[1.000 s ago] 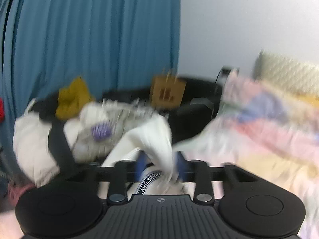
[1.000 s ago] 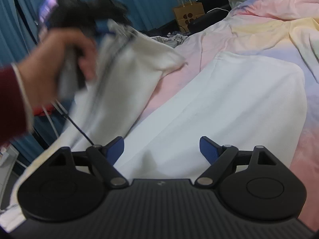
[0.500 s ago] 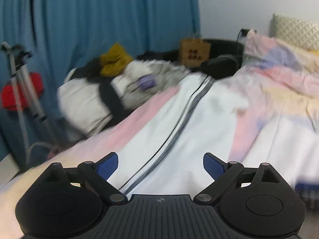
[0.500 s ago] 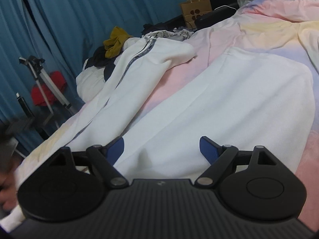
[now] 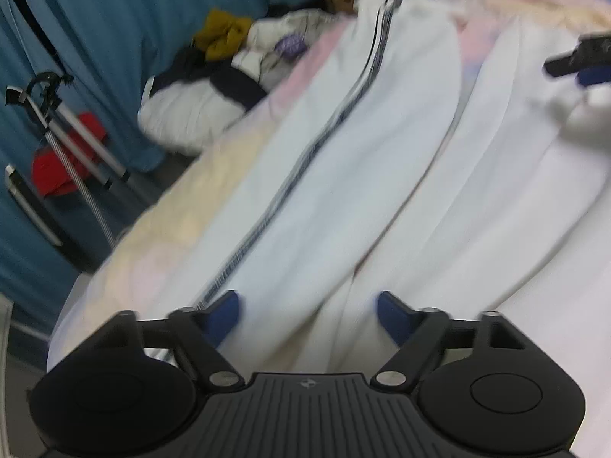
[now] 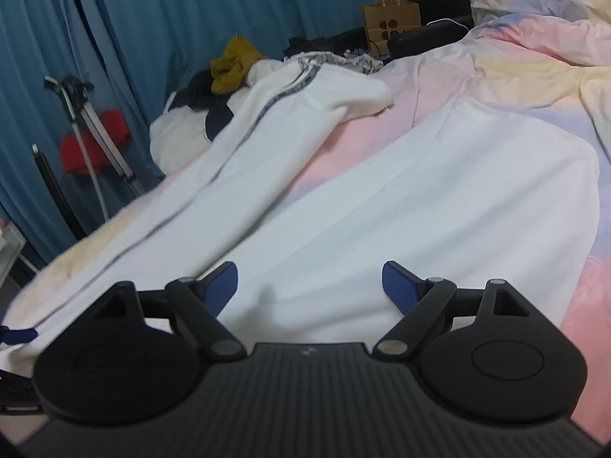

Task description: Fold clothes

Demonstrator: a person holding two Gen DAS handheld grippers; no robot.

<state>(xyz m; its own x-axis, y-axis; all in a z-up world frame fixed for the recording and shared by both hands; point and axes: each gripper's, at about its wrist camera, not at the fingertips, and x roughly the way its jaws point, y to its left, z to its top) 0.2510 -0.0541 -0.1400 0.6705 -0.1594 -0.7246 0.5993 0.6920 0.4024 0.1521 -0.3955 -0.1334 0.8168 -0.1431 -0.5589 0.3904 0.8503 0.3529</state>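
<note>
White trousers (image 5: pixel 343 175) with a dark side stripe lie spread on the pastel duvet (image 6: pixel 508 76). The striped leg (image 6: pixel 229 160) stretches toward the left bed edge, and the other leg (image 6: pixel 439 198) lies flat beside it. My left gripper (image 5: pixel 307 305) hovers low over the near end of the trousers. Its jaws are closing with white cloth under and between them, but the pads are not pressing on it. My right gripper (image 6: pixel 308 273) stands open above the plain leg, holding nothing. It also shows as the right gripper (image 5: pixel 580 57) at the far right of the left wrist view.
A pile of clothes (image 6: pixel 229 65) with a mustard garment sits at the far bed corner. A brown paper bag (image 6: pixel 389 23) stands behind it. A tripod (image 6: pixel 88 122) and a red item (image 6: pixel 95 141) stand by the blue curtain (image 6: pixel 152 19), past the left bed edge.
The left gripper let go of the striped leg, which now lies flat on the bed, then swung down to the trousers' near end. Its jaws have narrowed. The right gripper hardly moved.
</note>
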